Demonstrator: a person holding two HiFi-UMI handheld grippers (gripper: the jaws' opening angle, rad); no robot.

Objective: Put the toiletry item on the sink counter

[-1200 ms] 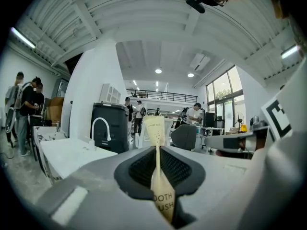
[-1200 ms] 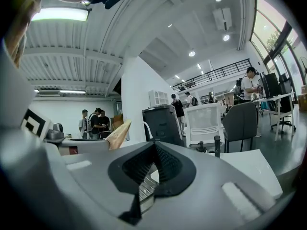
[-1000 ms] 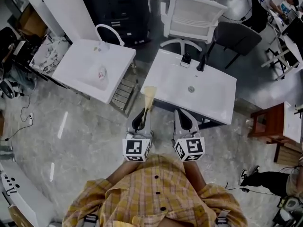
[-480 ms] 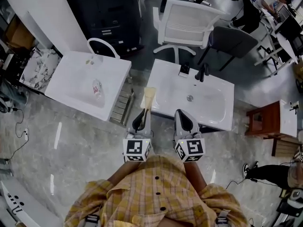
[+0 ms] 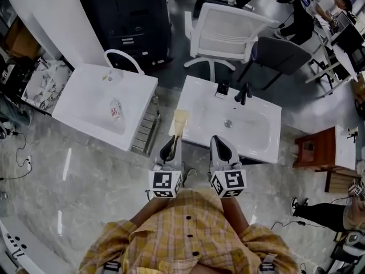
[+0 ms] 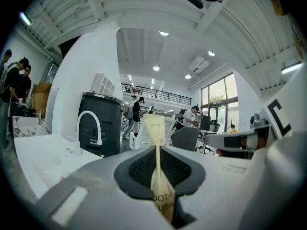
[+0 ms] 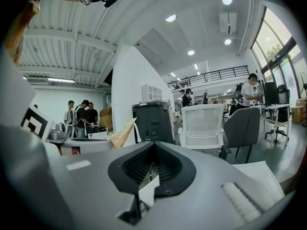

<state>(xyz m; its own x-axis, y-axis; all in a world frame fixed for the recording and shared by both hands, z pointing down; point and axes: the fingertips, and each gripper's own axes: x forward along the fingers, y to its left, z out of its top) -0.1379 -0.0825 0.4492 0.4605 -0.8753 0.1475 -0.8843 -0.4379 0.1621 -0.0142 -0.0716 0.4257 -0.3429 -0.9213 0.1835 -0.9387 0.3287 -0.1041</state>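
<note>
Now:
left gripper [image 5: 170,145]: clamped on toothbrush packet [image 5: 180,121]
right gripper [image 5: 220,145]: jaws together, empty
toothbrush packet: at sink counter [image 5: 201,96] edge

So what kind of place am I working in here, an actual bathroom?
Probably not. It looks like an open office or lab staged with fixtures: one sink and a second sink stand free on a polished floor, office chairs sit right behind them, and other people are about.
</note>
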